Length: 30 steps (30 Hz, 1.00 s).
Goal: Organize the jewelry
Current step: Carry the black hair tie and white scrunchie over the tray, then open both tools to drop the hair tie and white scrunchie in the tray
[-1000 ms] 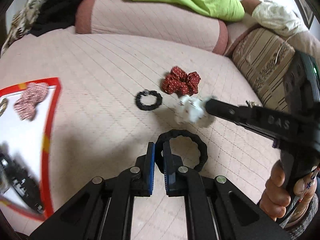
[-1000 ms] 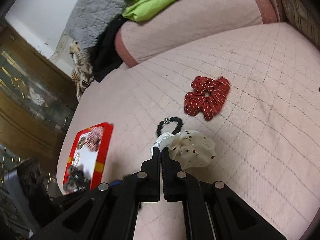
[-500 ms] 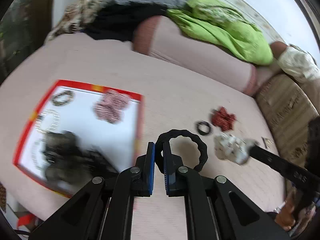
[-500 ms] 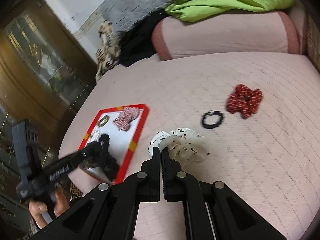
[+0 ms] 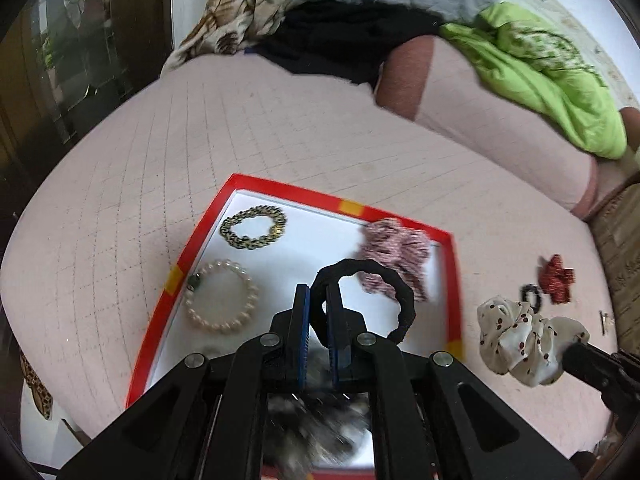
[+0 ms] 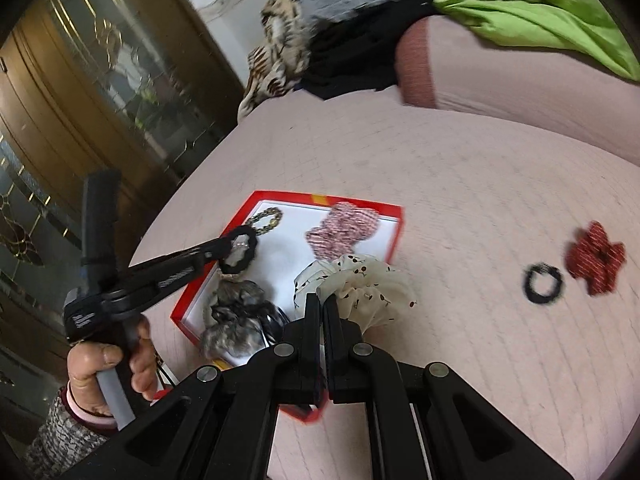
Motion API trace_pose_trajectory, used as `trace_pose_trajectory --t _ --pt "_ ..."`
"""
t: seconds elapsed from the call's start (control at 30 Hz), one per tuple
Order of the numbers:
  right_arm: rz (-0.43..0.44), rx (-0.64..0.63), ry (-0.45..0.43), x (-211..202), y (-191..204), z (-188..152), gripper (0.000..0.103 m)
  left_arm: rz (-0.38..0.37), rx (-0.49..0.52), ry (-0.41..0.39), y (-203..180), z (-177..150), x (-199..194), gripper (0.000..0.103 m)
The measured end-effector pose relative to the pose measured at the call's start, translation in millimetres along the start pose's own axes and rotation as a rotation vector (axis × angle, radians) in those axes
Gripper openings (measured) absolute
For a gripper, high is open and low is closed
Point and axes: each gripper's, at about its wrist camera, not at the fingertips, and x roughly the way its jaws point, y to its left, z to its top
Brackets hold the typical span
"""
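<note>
While clamped between the shut fingers of the left claw [image 5: 319, 300], black braided hair tie [image 5: 372, 284] hangs over the white floor of the red-rimmed tray [image 5: 454, 280]. Pinched likewise in the closed right claw [image 6: 323, 304]: cream cherry-print scrunchie [image 6: 360, 280], at the tray's near edge. Inside the tray: gold chain bracelet [image 5: 254, 227], pearl bracelet [image 5: 222, 301], pink striped scrunchie [image 5: 396, 250], grey furry scrunchie [image 6: 236, 320]. Farther right on the pink quilted bed [image 6: 480, 184], well apart from the tray: small black hair tie [image 6: 543, 278] just beside red dotted scrunchie [image 6: 596, 258].

A grey furry item [image 5: 316, 432] in the red-rimmed tray [image 5: 280, 188] is blurred (half hidden behind the left jaws).
</note>
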Motion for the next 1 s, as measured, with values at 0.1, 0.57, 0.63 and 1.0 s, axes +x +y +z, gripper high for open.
trace_pose_trajectory --t 0.1,0.57,0.63,1.0 --pt "-0.017 -0.036 0.016 23.1 13.0 6.6 0.003 -0.002 -0.018 0.038 11.0 9.1 21.7 0.008" --pt "-0.06 -0.091 0.168 98.7 7.8 -13.2 0.004 0.046 -0.043 0.104 23.9 18.0 71.2 0.009" --pt "-0.053 -0.086 0.164 96.1 7.4 -14.5 0.004 0.041 -0.048 0.106 24.0 18.4 70.0 0.013" --pt "-0.026 -0.086 0.107 58.6 18.2 -24.7 0.038 0.002 -0.099 0.022 20.0 15.8 16.6 0.04"
